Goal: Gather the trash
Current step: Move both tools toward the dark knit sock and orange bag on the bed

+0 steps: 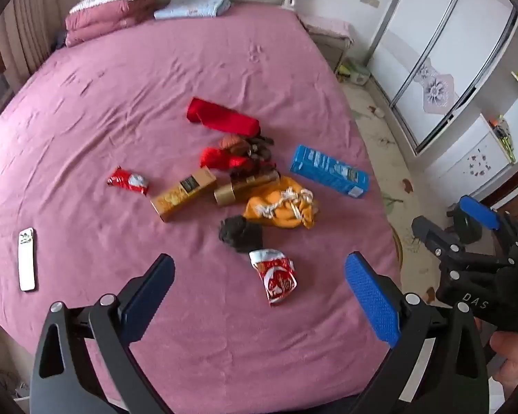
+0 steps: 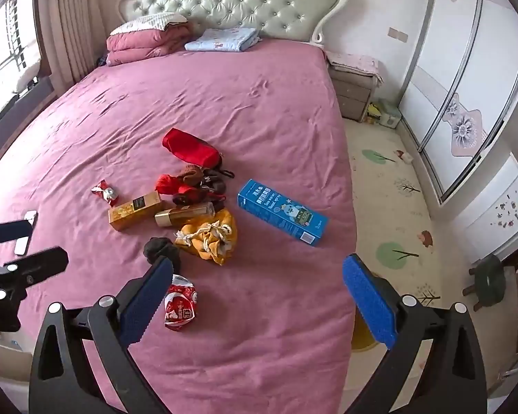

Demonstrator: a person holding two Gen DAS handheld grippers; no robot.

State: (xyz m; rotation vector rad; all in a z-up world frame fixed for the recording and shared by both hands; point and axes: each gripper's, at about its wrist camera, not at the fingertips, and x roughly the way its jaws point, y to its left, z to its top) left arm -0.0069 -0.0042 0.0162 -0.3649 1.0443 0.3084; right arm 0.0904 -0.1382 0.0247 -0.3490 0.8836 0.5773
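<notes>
A crumpled red-and-white wrapper lies on the pink bed nearest me. A second red wrapper lies further left. A blue box, a gold box and a gold bottle lie mid-bed. My left gripper is open and empty, above the near wrapper. My right gripper is open and empty, to the right of that wrapper; it also shows in the left wrist view.
A yellow drawstring pouch, a black sock, red cloths and brown socks lie in the pile. A white phone lies at the left. Folded bedding sits by the headboard. The bed's right edge drops to the floor; a stool stands there.
</notes>
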